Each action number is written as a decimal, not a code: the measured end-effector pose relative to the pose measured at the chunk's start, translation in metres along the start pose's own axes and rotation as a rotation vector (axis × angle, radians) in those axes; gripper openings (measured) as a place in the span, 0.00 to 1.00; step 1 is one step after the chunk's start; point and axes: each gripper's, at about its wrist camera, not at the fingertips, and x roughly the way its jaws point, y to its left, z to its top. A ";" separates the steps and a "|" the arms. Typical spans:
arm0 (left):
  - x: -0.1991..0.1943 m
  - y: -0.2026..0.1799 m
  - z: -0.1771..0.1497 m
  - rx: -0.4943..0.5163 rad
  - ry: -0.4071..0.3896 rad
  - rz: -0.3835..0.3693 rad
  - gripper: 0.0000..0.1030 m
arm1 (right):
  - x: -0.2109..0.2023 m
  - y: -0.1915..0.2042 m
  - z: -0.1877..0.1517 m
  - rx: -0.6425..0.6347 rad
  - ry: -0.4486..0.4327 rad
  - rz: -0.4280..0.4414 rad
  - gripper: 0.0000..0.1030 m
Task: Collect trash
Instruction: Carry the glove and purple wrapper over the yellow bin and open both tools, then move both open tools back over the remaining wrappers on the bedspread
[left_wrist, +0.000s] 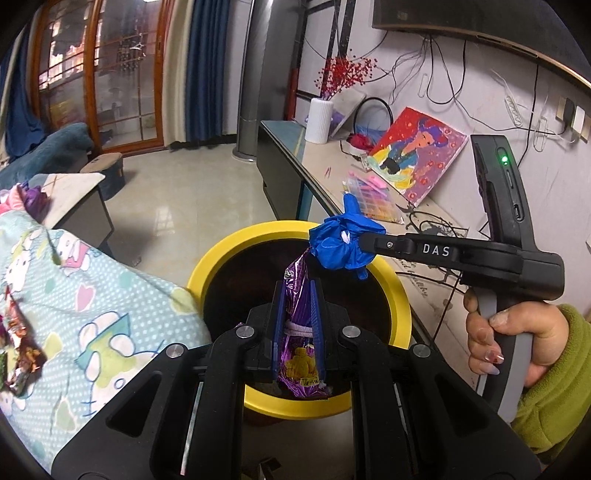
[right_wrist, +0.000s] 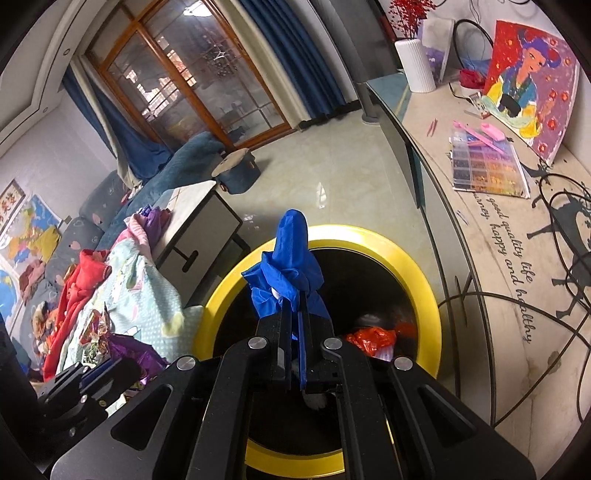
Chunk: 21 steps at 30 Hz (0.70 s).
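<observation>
The right gripper (left_wrist: 364, 242) carries the white letters "DAS" on its black arm, seen from the left wrist camera. On the pale mat of the sideboard (right_wrist: 517, 266), a curved line in dark script reads "good quality life", and under it "happy and healthy"; the word before "good" is partly cut and I cannot read it. The purple wrapper (left_wrist: 300, 354) has yellow print near its lower end, but it is too small to read, and the characters on the wall poster (right_wrist: 13, 197) are also not legible.
</observation>
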 end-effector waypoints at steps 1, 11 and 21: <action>0.002 0.001 0.000 0.000 0.003 0.000 0.08 | 0.001 -0.001 0.000 0.001 0.001 -0.002 0.03; 0.024 0.001 0.001 -0.012 0.043 -0.020 0.08 | 0.010 -0.009 -0.004 0.018 0.032 -0.003 0.05; 0.010 0.013 0.002 -0.064 0.005 0.005 0.64 | 0.004 -0.012 -0.002 0.039 0.010 -0.009 0.38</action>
